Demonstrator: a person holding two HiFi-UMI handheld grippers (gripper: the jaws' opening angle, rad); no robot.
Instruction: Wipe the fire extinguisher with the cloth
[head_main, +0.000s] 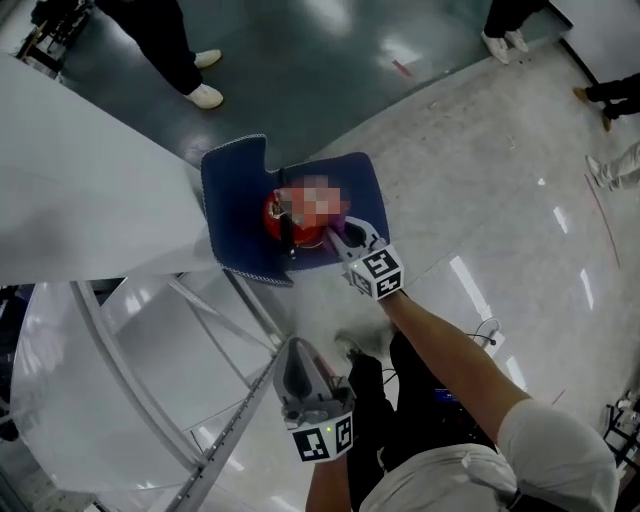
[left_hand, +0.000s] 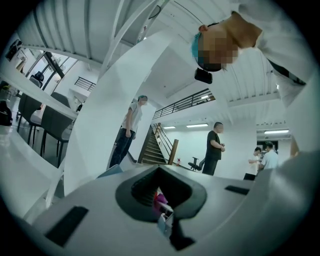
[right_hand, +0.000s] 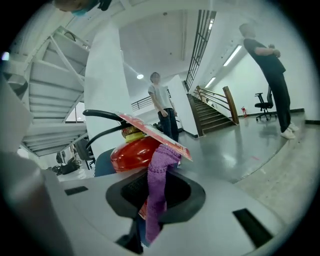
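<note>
The right gripper (right_hand: 156, 192) pinches a purple knitted cloth (right_hand: 161, 167) beside the rounded, glossy red fire extinguisher (right_hand: 131, 151) at frame centre. The left gripper (left_hand: 161, 201) is closed and empty.

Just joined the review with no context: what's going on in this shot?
A person holds a claw in each hand. The right claw is shut on a purple knitted cloth and holds it against the domed top of a red fire extinguisher with a black handle. The extinguisher stands on a dark blue mat on the floor. The left claw is low, near the person's body and away from the extinguisher, shut and holding nothing. Wiping looks under way with the right claw alone.
</note>
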